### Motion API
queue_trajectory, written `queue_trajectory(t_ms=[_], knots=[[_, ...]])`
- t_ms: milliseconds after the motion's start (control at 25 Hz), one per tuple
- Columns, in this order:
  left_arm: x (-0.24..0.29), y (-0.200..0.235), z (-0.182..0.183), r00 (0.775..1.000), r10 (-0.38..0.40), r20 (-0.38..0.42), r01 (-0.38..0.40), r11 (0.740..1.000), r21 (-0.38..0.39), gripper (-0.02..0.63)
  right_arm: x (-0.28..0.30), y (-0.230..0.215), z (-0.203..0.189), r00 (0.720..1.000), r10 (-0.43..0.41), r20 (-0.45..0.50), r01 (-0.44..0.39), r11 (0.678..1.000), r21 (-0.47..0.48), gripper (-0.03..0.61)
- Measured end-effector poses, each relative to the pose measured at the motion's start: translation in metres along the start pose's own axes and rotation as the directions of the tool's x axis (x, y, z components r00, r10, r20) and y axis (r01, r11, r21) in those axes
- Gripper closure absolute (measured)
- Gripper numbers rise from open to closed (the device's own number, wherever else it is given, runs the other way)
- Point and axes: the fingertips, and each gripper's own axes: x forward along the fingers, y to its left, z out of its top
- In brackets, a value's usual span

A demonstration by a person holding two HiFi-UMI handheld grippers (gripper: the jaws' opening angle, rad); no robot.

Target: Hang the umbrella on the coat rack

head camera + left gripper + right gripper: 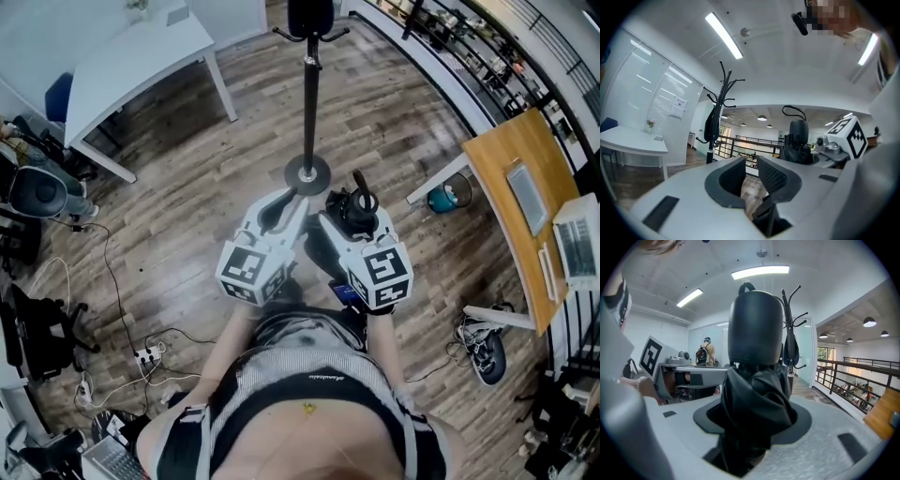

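Where the umbrella [754, 380] sits: right there in the right hand-held gripper [752, 423], folded, black, standing upright, rounded handle on top with a thin loop above it.
Right hand-held gripper: jaws closed onto the bunched fabric just under the handle and held wide by the bundle, a firm grip.
Left hand-held gripper [751, 176]: jaws parted by a narrow gap with nothing between them, only floor beyond; it rides just beside the right one, in front of the person.
Coat rack [310, 103]: dead ahead of both, near the umbrella but apart from it; black pole upright on a round base, curved hooks at the top.
On the rack: a dark item [711, 124] hangs from a hook; what it is, I can't tell.
Floor [187, 187]: wood planks, with cables and a power strip [145, 356] at the lower left of the head view.
White desk [131, 56]: off to the left, beyond the rack.
Wooden desk [506, 159]: off to the right, a flat grey screen [527, 197] lying on it.
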Motion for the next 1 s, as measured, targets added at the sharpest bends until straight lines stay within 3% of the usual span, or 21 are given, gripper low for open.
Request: queue_trajectory(t_ms=[520, 1000], knots=[[0.037, 0.068, 0.006, 0.998, -0.055, -0.014, 0.055, 0.998, -0.021, 0.537, 0.071, -0.018, 0.011, 0.999, -0.024, -0.047, 0.025, 0.999, 0.02, 0.339], [0.037, 0.096, 0.014, 0.995, -0.096, 0.004, 0.096, 0.995, -0.034, 0.537, 0.105, -0.013, 0.012, 0.997, -0.029, -0.073, 0.03, 0.999, 0.013, 0.339]])
